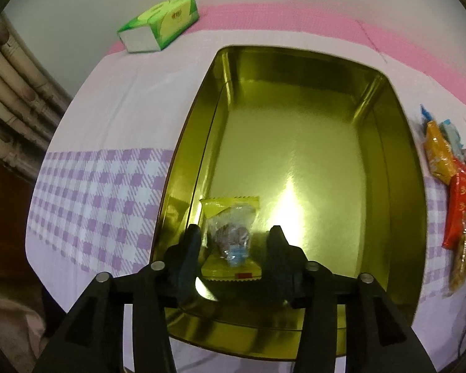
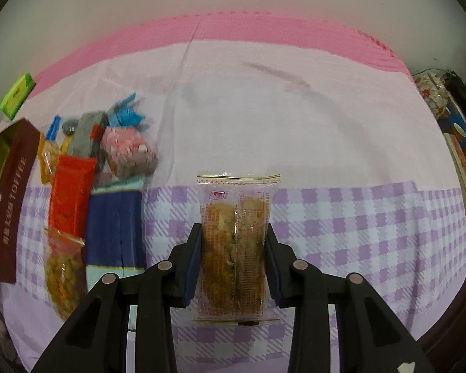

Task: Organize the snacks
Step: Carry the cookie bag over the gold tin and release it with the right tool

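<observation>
**Snack packets at the gold tin**

While the yellow packet (image 1: 230, 239) lay flat on the floor of the gold tin (image 1: 295, 143), in the tin's near left corner, the left gripper (image 1: 236, 233) stood over it with its tongs spread, one finger on either side of the packet and neither pad pressing on it. That packet had a clear window showing a dark, lumpy sweet inside. Nothing else showed in the tin, whose shiny floor threw back a bright glare just to the right of the packet.

Seen from the right wrist, the right gripper (image 2: 233, 233) pinched a clear packet of golden-brown snacks (image 2: 234, 248) by its long sides, both pads pressed against the wrapper, the packet standing lengthwise between the fingers above the cloth. It was well apart from the tin, off to the tin's right.

Just beside the tin's right wall (image 2: 9, 199), which was brown with lettering on the outside, lay a pile of unsorted snacks: a red packet (image 2: 70, 195), a dark blue packet (image 2: 115, 227), a clear bag of yellow pieces (image 2: 62, 273), a pink wrapped one (image 2: 127, 152) and a small orange packet (image 2: 48, 158), crowded together and partly overlapping.

Beyond the tin's far left corner sat a green tissue box (image 1: 160, 23). Under the tin spread a pale cloth with a purple checked band (image 1: 93, 205) and a pink strip at its far edge.
</observation>
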A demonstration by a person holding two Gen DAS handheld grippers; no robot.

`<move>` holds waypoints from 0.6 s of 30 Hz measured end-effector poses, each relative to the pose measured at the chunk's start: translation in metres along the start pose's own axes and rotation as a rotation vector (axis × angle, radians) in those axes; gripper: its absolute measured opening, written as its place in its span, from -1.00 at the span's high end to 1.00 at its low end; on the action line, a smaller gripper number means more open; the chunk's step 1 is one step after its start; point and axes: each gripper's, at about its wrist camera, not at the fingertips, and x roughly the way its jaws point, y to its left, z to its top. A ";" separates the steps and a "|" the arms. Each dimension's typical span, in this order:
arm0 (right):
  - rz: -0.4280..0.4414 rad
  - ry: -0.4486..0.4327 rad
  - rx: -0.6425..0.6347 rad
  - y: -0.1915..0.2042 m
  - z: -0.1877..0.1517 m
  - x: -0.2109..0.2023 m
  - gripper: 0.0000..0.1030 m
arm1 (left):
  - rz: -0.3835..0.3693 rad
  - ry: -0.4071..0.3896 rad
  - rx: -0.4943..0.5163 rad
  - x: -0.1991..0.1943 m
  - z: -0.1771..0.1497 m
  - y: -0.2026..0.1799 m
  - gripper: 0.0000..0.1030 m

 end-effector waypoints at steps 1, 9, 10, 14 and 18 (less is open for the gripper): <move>-0.001 -0.012 0.005 -0.001 0.002 -0.005 0.35 | -0.010 -0.009 0.000 -0.003 0.000 0.000 0.04; 0.059 -0.079 -0.029 0.025 0.020 -0.042 0.35 | -0.029 -0.116 -0.077 -0.036 0.001 0.018 -0.05; 0.081 -0.083 -0.045 0.035 0.022 -0.046 0.35 | -0.019 -0.130 -0.093 -0.039 0.001 0.023 -0.07; 0.177 -0.092 -0.110 0.082 0.028 -0.056 0.35 | 0.030 -0.179 -0.182 -0.054 -0.003 0.048 -0.11; 0.284 -0.090 -0.194 0.143 0.032 -0.065 0.35 | 0.080 -0.186 -0.247 -0.058 -0.009 0.068 -0.11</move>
